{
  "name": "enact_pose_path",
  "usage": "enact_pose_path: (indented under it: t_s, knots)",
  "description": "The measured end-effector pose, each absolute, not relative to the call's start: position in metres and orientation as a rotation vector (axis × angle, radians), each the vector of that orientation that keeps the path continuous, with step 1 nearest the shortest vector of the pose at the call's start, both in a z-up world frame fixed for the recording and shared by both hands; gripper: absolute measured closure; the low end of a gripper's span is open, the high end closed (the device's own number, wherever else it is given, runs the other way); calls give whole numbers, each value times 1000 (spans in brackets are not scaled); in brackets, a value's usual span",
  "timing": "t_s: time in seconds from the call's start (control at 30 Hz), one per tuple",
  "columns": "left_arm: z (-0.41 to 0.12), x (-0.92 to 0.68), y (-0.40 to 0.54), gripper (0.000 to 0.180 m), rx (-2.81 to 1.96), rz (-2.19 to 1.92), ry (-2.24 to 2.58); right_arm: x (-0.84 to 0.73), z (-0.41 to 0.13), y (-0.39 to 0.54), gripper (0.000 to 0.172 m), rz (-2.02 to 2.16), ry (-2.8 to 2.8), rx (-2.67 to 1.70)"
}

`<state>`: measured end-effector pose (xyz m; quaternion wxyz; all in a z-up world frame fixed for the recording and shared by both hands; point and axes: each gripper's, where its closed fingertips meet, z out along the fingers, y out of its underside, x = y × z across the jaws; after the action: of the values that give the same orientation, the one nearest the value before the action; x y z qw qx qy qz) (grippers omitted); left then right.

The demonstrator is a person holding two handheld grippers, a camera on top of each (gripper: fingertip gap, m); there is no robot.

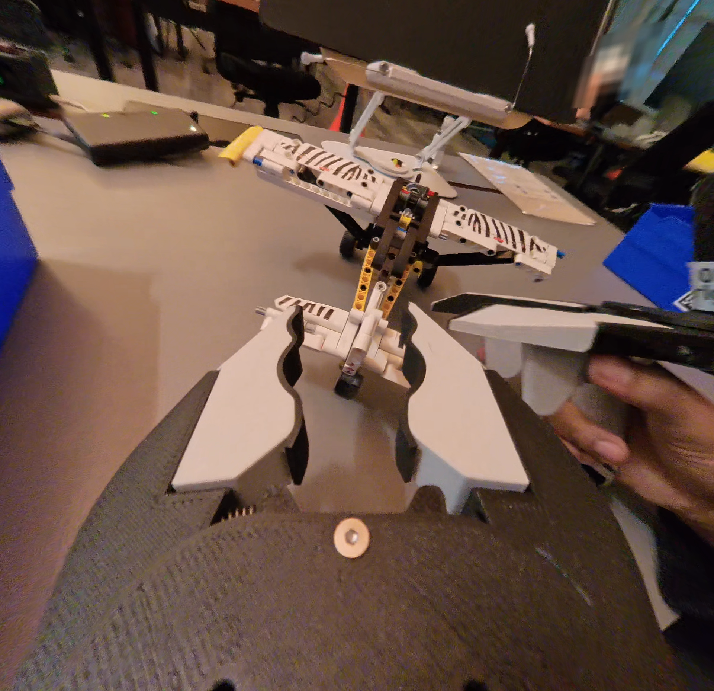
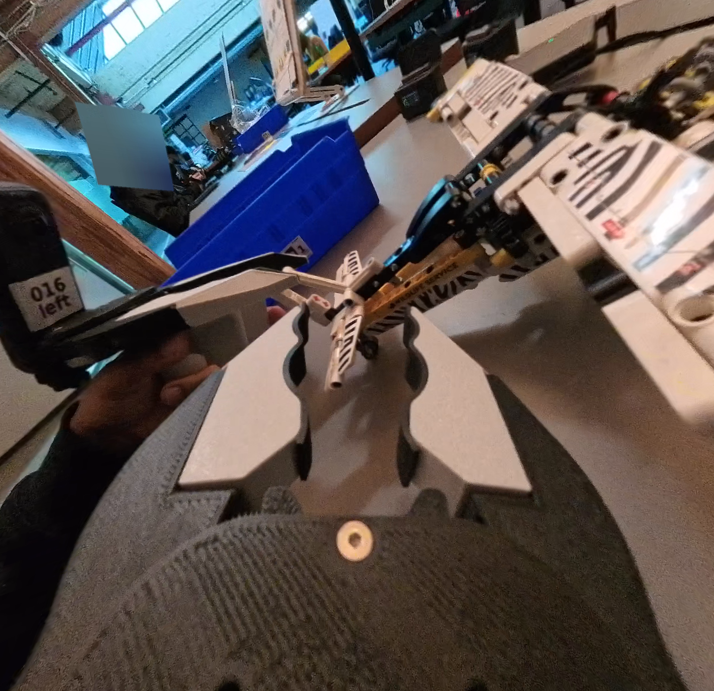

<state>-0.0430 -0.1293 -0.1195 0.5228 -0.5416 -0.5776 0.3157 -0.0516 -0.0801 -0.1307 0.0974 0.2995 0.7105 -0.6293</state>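
1. A brick-built model plane, white with black zebra stripes, yellow beams and dark struts, stands on its wheels on the grey table.
2. The plane's tail section points toward the near edge; its nose and striped wings lie farther off.
3. The left gripper sits directly behind the tail. Its jaws are spread wide, one finger on each side of the tail fins. The tail lies between the pads without visible pressure from either.
4. The right gripper approaches from the plane's right side, below the right wing. Its jaws are also spread wide; the striped tail fin stands between the fingers with a gap at each pad.
5. In the left wrist view the right gripper appears at the right, held by a hand, just beside the tail.
6. A blue bin rests on the table to the far left in the right wrist view. A dark flat box lies at far left in the left wrist view.
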Motion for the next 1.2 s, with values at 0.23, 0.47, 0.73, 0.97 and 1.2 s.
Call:
enact_pose_path:
  t_s: [0.23, 0.47, 0.73, 0.97, 1.2]
  knots:
    - [-131, -49, -128, 149, -1322, 785, -1352, -49, -149, -91, 123, -1705, 2053, 926]
    - [-131, -49, -124, 157, -1278, 703, -1347, -34, -154, -98, 140, -1560, 1917, 867]
    - [-135, -47, -119, 165, -1285, 623, -1350, -35, -150, -96, 155, -1605, 1934, 859]
    - [-135, -47, -117, 172, -1317, 658, -1341, -37, -149, -93, 158, -1626, 1929, 876]
    - [-139, -48, -118, 174, -1361, 705, -1376, -39, -152, -93, 167, -1614, 1927, 908]
